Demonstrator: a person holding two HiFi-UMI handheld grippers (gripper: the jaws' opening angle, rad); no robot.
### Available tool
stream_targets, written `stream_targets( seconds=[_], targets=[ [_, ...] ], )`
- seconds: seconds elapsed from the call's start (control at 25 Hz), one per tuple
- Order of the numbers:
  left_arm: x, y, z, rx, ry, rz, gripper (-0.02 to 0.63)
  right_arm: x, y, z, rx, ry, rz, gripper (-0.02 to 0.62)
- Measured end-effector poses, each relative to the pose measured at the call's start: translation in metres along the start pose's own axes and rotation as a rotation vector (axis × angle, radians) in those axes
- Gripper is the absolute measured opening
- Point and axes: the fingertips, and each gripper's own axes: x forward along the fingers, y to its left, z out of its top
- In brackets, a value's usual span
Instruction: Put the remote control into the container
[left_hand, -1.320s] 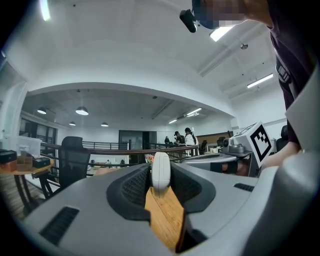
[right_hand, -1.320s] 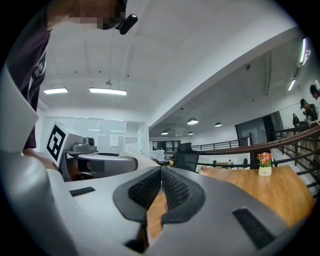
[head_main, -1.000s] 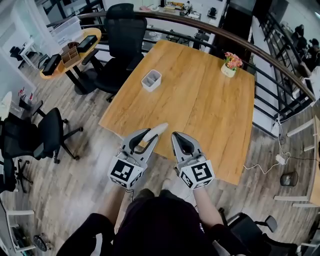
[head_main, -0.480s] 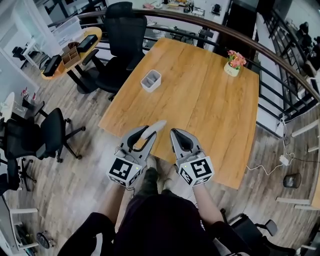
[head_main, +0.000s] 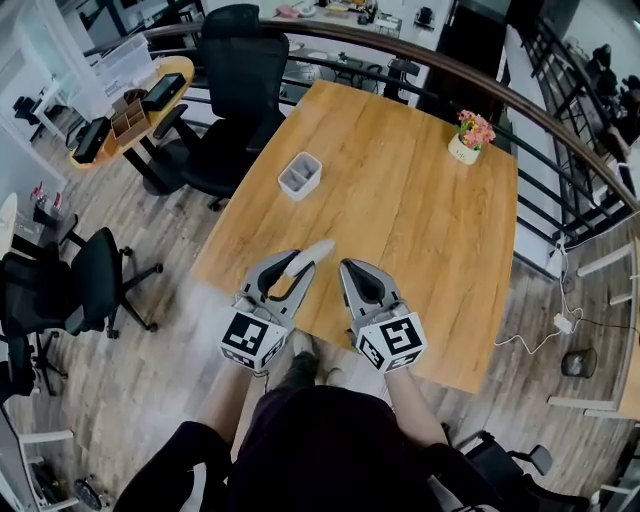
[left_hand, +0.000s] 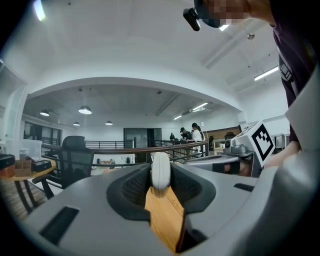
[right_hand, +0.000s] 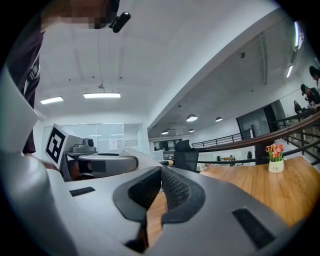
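Observation:
A slim white remote control (head_main: 313, 251) sticks out forward from my left gripper (head_main: 296, 264), whose jaws are shut on its rear end; in the left gripper view the remote (left_hand: 160, 172) stands edge-on between the pads. My right gripper (head_main: 351, 268) is beside it, shut with nothing in it, and its pads meet at the tips (right_hand: 161, 172). Both grippers hover over the near edge of the wooden table (head_main: 400, 210). The small white container (head_main: 300, 175) stands far ahead on the table's left side, open side up.
A potted flower (head_main: 465, 140) sits at the table's far right corner, also seen as the flower pot (right_hand: 273, 159). A black office chair (head_main: 235, 90) stands beyond the container and another chair (head_main: 90, 280) left of the table. A railing runs behind.
Both grippers keep their grip and pose. The view has shifted a little, with the table's near edge now slightly closer under the grippers.

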Motion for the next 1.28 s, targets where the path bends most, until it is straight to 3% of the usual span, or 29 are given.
stream_targets(
  seconds=[0.36, 0.76, 1.28],
  targets=[
    [0.043, 0.081, 0.002, -0.031, -0.014, -0.043, 0.124, 0.081, -0.029, 0.012, -0.011, -0.007, -0.06, 0.02],
    [0.06, 0.144, -0.005, -0.046, -0.004, -0.102, 0.124, 0.143, -0.032, 0.013, -0.035, 0.036, -0.116, 0.02],
    [0.107, 0.21, -0.026, -0.111, 0.033, 0.015, 0.124, 0.224, -0.071, 0.002, -0.051, 0.065, -0.058, 0.02]
  ],
)
